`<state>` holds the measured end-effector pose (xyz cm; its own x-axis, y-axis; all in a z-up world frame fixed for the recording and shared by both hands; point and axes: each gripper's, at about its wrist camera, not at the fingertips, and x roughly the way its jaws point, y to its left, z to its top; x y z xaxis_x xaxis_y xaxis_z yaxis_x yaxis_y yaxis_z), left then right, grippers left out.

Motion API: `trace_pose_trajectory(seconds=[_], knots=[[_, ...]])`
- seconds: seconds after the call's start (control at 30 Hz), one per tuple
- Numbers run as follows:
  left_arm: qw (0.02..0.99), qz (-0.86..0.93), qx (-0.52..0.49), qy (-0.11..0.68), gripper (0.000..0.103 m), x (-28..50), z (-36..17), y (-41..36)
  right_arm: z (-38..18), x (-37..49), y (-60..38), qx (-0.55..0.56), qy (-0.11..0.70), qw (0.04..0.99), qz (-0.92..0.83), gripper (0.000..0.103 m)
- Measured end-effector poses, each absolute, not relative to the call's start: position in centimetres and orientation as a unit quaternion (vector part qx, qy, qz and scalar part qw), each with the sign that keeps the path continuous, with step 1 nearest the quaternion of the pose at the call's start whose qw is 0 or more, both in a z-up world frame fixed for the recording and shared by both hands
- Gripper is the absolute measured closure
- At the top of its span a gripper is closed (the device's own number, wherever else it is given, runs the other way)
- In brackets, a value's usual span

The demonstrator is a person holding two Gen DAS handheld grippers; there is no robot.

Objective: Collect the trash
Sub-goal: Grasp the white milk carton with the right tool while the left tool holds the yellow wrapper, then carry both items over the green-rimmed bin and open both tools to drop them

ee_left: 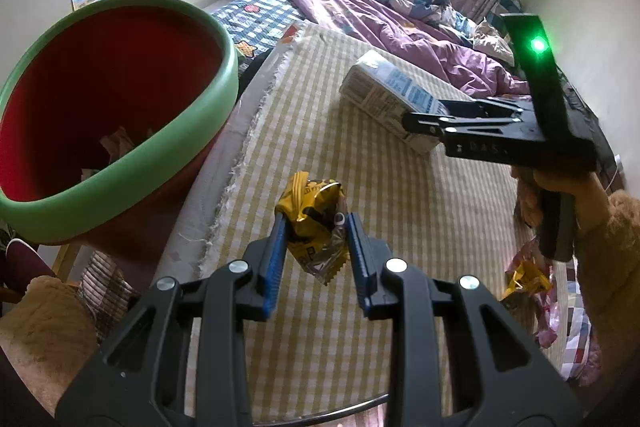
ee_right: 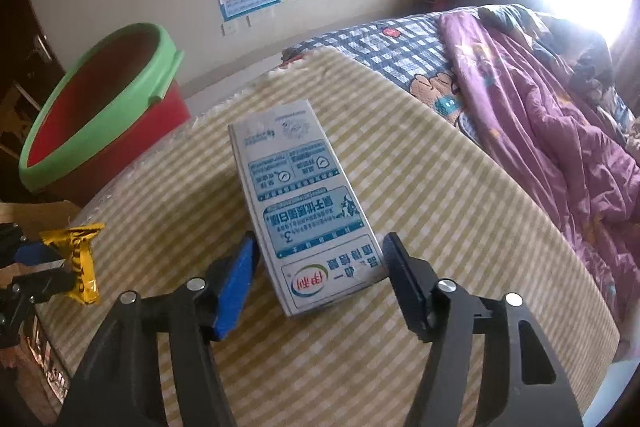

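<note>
Yellow-checked cloth point(ee_left: 400, 227) covered the worktop, with a bed point(ee_right: 540, 131) beyond it on the right. At far left stood a red bin point(ee_left: 100, 99) with a green rim, some scraps inside. Just right of it, the left hand-held gripper point(ee_left: 316, 227) was clamped on a crumpled yellow wrapper point(ee_left: 316, 223), lifted off the cloth. Further right, a milk carton point(ee_right: 304, 203) lay flat on the cloth; the right hand-held gripper point(ee_right: 320, 267) was spread wide around its near end, fingers close beside the carton's sides.
</note>
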<state>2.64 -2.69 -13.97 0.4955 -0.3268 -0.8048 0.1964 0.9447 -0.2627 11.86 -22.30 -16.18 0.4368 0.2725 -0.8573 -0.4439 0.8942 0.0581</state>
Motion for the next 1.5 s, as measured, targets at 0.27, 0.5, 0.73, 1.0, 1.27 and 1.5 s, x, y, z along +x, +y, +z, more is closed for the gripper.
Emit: trace_pose_trajectory(seconds=[0.27,0.5,0.73,1.0,1.27,1.5], knots=[[0.868,-0.145,-0.066,0.47,0.074,2.5,-13.5,-2.4,-15.0,9.3,-24.1,-0.002,0.479,0.857,0.189,0.043],[0.877,-0.139,-0.057,0.457,0.074,2.4,-12.6,-2.4,-12.5,6.8,-24.2,0.046,0.449,0.874,0.18,0.044],[0.879,-0.135,-0.06,0.454,0.074,2.4,-12.3,-1.9,-13.7,5.6,-22.5,0.019,0.489,0.852,0.188,0.043],[0.879,-0.133,-0.067,0.453,0.074,2.4,-12.3,-1.5,-13.4,6.4,-19.7,-0.049,0.479,0.858,0.181,0.028],[0.882,-0.122,-0.072,0.449,0.074,2.2,-12.3,-0.8,-15.4,6.9,-19.0,-0.07,0.503,0.844,0.171,0.047],[0.896,-0.113,-0.065,0.424,0.074,2.1,-10.6,-0.4,-12.4,5.9,-20.6,-0.02,0.466,0.869,0.167,0.047]])
